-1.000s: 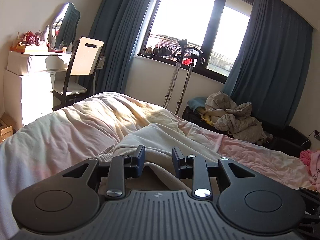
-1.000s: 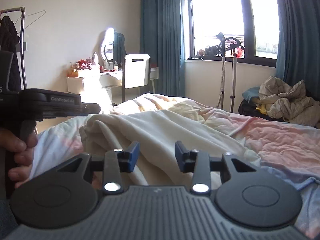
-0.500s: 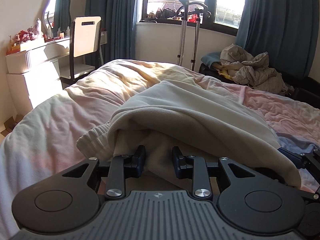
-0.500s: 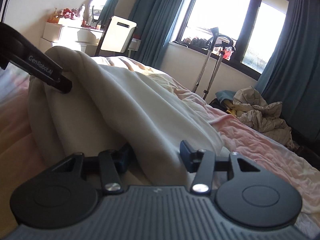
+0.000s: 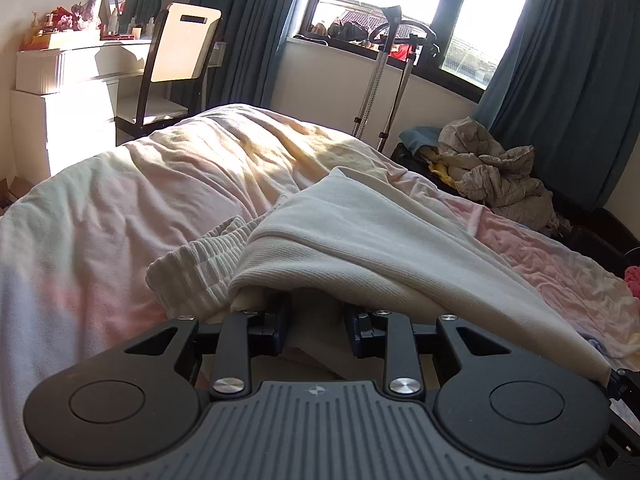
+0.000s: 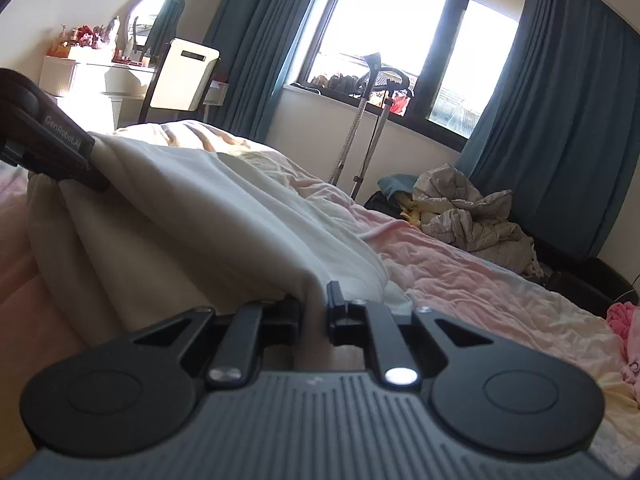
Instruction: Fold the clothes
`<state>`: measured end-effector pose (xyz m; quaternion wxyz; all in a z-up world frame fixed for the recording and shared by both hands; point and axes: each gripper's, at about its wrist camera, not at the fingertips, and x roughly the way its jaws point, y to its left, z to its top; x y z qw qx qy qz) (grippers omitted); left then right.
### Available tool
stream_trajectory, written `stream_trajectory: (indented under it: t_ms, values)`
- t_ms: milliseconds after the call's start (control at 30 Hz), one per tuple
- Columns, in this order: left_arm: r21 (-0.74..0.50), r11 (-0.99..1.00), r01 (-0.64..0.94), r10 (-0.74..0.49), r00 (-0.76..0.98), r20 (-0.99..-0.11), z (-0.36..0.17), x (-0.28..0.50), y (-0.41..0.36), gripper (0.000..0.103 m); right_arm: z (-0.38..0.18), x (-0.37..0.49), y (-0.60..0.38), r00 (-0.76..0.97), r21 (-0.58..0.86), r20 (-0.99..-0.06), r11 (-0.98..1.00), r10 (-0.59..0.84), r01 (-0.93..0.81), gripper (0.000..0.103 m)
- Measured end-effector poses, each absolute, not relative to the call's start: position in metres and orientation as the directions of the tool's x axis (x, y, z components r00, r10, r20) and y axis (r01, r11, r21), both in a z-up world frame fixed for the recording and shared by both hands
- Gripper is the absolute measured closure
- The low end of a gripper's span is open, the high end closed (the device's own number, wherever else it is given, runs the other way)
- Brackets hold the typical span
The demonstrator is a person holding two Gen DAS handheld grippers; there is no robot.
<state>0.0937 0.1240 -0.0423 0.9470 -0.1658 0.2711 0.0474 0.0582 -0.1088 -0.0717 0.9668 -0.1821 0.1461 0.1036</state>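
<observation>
The cream sweatshirt point(image 5: 360, 236) lies on the bed point(image 5: 120, 200), partly lifted off the pink sheet. It looks soft, limp and light, with a thicker ribbed hem point(image 5: 200, 268) at its near-left end, so it will likely sag between grips; hems and corners are the sensible holds. Its long axis runs from the near left toward the far right. The left gripper point(image 5: 316, 320) has cloth between parted jaws; whether it pinches cannot be told. The right gripper point(image 6: 314, 312) has its jaws clenched on a fold.
</observation>
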Motion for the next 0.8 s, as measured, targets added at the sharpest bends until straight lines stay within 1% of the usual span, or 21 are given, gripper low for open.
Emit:
stream_trajectory:
  t_ms: [67,100,133,200,267,300,367,433,467,533,567,600,633,700,800]
  values:
    - [-0.344,0.917,-0.200,-0.004,0.860,-0.510,-0.040,0.094,0.134,0.070,-0.064,0.047,-0.109,0.938,-0.327,-0.294,0.903,0.182,-0.278,0.091]
    - [-0.368,0.906,-0.208,-0.004,0.866,-0.499,-0.039,0.094,0.139,0.071,-0.063,0.043,-0.107,0.934,-0.340,-0.296,0.892,0.200,-0.299,0.091]
    - [-0.384,0.898,-0.213,-0.001,0.873,-0.488,-0.038,0.096,0.143,0.072,-0.067,0.041,-0.103,0.926,-0.360,-0.316,0.876,0.208,-0.320,0.090]
    - [-0.399,0.891,-0.218,0.001,0.879,-0.476,-0.037,0.097,0.147,0.079,-0.079,0.042,-0.097,0.907,-0.395,-0.365,0.847,0.210,-0.355,0.089]
    - [-0.405,0.887,-0.221,0.001,0.879,-0.477,-0.038,0.097,0.148,0.079,-0.098,0.046,-0.091,0.886,-0.421,-0.417,0.822,0.201,-0.384,0.087]
    - [-0.406,0.886,-0.224,0.003,0.878,-0.478,-0.037,0.095,0.148,0.079,-0.103,0.048,-0.088,0.883,-0.428,-0.426,0.815,0.198,-0.389,0.087]
    - [-0.409,0.883,-0.232,0.008,0.877,-0.481,-0.035,0.088,0.147,0.079,-0.104,0.048,-0.086,0.886,-0.437,-0.421,0.812,0.196,-0.388,0.085]
    - [-0.443,0.864,-0.238,-0.009,0.874,-0.486,-0.034,0.075,0.149,0.076,-0.102,0.048,-0.089,0.884,-0.422,-0.423,0.819,0.202,-0.389,0.084]
    - [-0.464,0.853,-0.240,-0.021,0.872,-0.490,-0.033,0.069,0.151,0.070,-0.102,0.048,-0.089,0.883,-0.419,-0.422,0.820,0.204,-0.389,0.084]
    - [-0.496,0.831,-0.253,-0.037,0.863,-0.503,-0.032,0.055,0.154,0.051,-0.101,0.047,-0.090,0.883,-0.414,-0.420,0.822,0.208,-0.390,0.084]
    - [-0.496,0.824,-0.274,-0.023,0.859,-0.512,-0.031,0.050,0.156,0.032,-0.100,0.047,-0.089,0.884,-0.415,-0.420,0.822,0.207,-0.390,0.084]
    - [-0.496,0.817,-0.294,-0.004,0.858,-0.514,-0.030,0.047,0.157,0.024,-0.100,0.046,-0.089,0.884,-0.414,-0.420,0.823,0.207,-0.389,0.084]
    - [-0.508,0.803,-0.311,0.002,0.854,-0.520,-0.032,0.045,0.159,0.023,-0.100,0.046,-0.088,0.884,-0.413,-0.420,0.823,0.207,-0.389,0.083]
    - [-0.543,0.765,-0.345,-0.004,0.841,-0.540,-0.037,0.045,0.167,0.017,-0.099,0.046,-0.087,0.884,-0.411,-0.419,0.824,0.207,-0.388,0.083]
    - [-0.632,0.676,-0.378,-0.076,0.818,-0.571,-0.055,0.051,0.179,0.017,-0.098,0.045,-0.087,0.884,-0.410,-0.418,0.825,0.210,-0.389,0.082]
